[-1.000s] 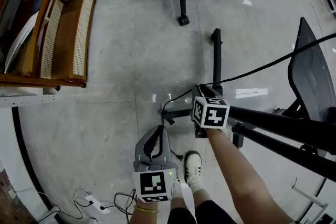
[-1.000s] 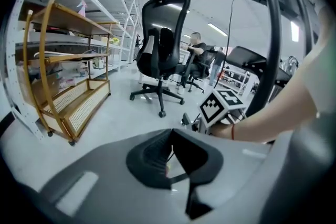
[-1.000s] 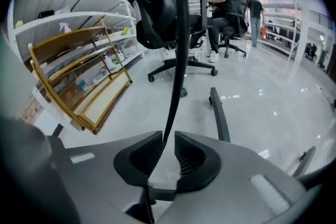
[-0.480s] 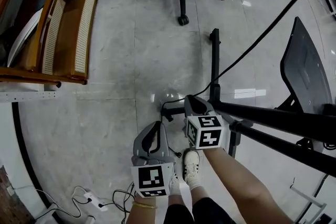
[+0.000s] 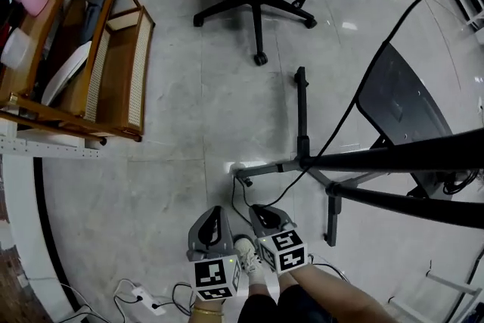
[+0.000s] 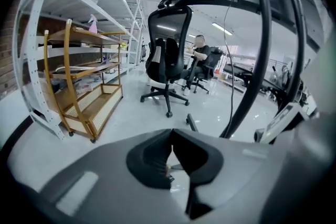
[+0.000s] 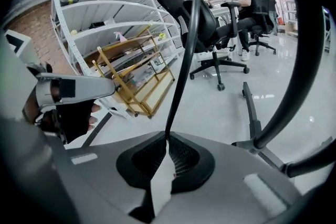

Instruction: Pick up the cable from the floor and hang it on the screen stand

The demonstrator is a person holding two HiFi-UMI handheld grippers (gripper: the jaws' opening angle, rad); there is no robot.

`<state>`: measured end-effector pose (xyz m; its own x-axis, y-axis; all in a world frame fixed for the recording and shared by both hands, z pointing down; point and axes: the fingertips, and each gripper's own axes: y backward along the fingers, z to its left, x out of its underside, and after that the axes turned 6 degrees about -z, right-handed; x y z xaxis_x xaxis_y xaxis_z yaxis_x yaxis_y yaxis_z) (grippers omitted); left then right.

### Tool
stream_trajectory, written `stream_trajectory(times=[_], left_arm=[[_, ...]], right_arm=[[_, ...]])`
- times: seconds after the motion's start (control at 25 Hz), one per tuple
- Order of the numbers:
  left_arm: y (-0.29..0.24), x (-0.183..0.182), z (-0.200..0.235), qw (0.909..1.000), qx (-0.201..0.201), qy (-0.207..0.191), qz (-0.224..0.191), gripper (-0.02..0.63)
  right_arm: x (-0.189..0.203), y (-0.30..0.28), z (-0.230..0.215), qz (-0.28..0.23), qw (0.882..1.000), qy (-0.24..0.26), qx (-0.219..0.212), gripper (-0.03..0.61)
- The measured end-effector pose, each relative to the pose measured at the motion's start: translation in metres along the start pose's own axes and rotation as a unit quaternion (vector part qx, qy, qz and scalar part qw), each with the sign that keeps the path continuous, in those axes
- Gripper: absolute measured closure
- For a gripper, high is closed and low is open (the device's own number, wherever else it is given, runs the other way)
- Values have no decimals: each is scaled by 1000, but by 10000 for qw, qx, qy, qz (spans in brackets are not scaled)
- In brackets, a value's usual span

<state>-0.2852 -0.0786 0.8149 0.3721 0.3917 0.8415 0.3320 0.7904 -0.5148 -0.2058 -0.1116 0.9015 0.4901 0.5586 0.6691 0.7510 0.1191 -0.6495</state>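
Right gripper [image 7: 167, 139]: its jaws have just closed on the cable [image 7: 181, 76] and pinch it at the tips. I hold it tilted down toward the floor.
Left gripper [image 6: 169, 136]: clenched on nothing, just beside the right one on its left, tilted down too.
Cable: its long axis runs up and away from my right jaws, then off to the upper right.
Screen stand [image 5: 393, 156]: ahead and to the right of the right gripper, poles above the jaws. The right hand is nearer, so I judge the hanging falls to it.
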Motion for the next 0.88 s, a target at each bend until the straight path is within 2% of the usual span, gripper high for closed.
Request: stream_trajectory(times=[0.12, 0.28, 0.48, 0.64, 0.76, 0.88], left_arm=[[27, -12, -4, 10000, -10, -19, 5, 606], [67, -50, -20, 9999, 98, -35, -88, 607], [118, -103, -64, 9976, 622, -254, -168, 607], [162, -135, -106, 9942, 1060, -186, -37, 607], [177, -164, -146, 9894, 1425, -266, 46, 606], [190, -198, -198, 9798, 1922, -560, 37, 607]], right_arm=[[-12, 38, 18, -86, 10000, 39, -6, 563], [-40, 103, 40, -231, 9996, 115, 110, 565], [-68, 192, 61, -340, 9976, 164, 579, 566], [-85, 277, 69, -343, 9936, 133, 1072, 566], [-111, 337, 52, -705, 9847, -42, 1590, 565], [-144, 391, 38, -1101, 9747, -171, 1940, 565]])
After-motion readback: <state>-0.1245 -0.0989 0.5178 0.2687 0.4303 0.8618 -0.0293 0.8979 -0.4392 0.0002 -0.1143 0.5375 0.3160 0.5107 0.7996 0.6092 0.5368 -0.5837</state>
